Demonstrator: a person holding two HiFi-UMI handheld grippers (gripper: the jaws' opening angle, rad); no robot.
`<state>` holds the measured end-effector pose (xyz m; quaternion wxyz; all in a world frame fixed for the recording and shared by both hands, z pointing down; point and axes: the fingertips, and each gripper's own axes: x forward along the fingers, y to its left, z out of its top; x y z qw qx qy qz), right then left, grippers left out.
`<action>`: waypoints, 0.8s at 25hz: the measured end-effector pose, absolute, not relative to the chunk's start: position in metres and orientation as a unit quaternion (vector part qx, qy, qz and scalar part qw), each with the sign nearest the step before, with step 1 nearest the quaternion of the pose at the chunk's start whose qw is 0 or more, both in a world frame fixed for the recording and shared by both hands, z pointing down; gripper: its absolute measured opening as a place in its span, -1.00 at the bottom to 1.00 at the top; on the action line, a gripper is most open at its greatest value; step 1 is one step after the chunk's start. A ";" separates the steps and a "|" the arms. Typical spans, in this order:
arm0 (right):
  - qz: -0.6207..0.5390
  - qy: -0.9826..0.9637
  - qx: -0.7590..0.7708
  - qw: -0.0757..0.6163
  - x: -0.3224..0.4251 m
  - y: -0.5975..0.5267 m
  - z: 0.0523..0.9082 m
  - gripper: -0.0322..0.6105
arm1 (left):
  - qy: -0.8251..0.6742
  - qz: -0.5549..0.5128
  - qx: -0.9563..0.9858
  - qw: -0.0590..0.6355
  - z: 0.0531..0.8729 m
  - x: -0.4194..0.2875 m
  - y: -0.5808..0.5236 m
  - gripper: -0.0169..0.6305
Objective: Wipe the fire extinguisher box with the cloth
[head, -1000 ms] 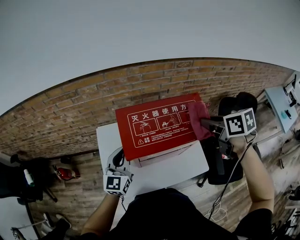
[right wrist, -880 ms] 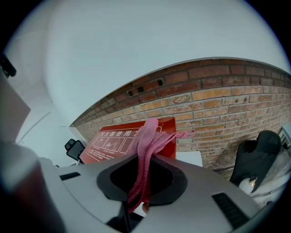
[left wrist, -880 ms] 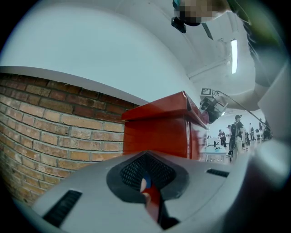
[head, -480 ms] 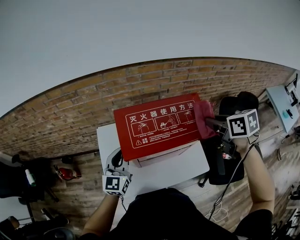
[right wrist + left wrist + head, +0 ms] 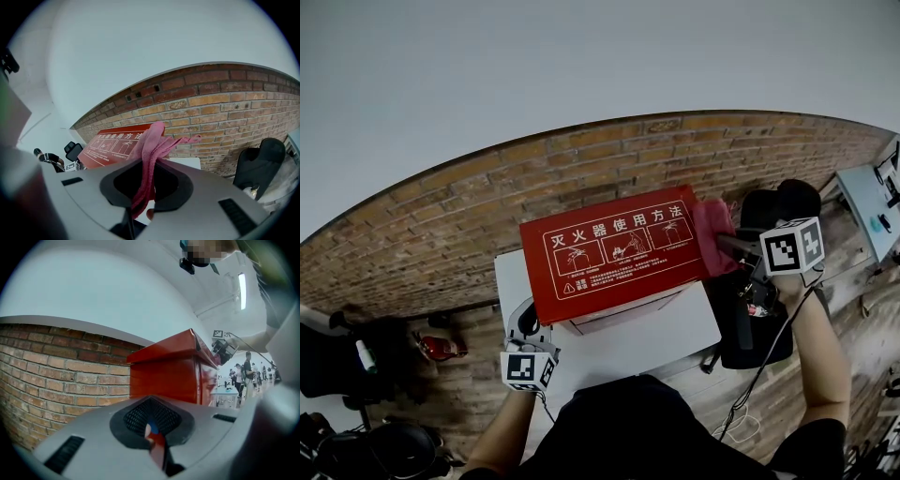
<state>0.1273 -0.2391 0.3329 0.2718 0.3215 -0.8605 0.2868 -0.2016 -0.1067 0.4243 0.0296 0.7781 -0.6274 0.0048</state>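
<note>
Below a brick wall, a white table carries the red rectangular fire extinguisher box. The right gripper, clamped on the pink cloth, has swept to the lid's right end, likely finishing a pass. The left gripper idles, jaws together.

The box looks like painted metal, smooth and glossy, its side throwing reflections. The cloth at its right end is soft, matt fabric. Behind the box the wall is rough matt brick; beneath it the table is smooth.

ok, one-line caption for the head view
Right gripper holds a pink cloth at the red box; left gripper sits at the white table.
</note>
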 end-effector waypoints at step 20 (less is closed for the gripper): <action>0.308 -0.874 0.305 0.221 0.165 -0.258 0.343 -0.71 | -0.690 0.027 0.723 0.012 0.408 -0.237 -0.115 -0.86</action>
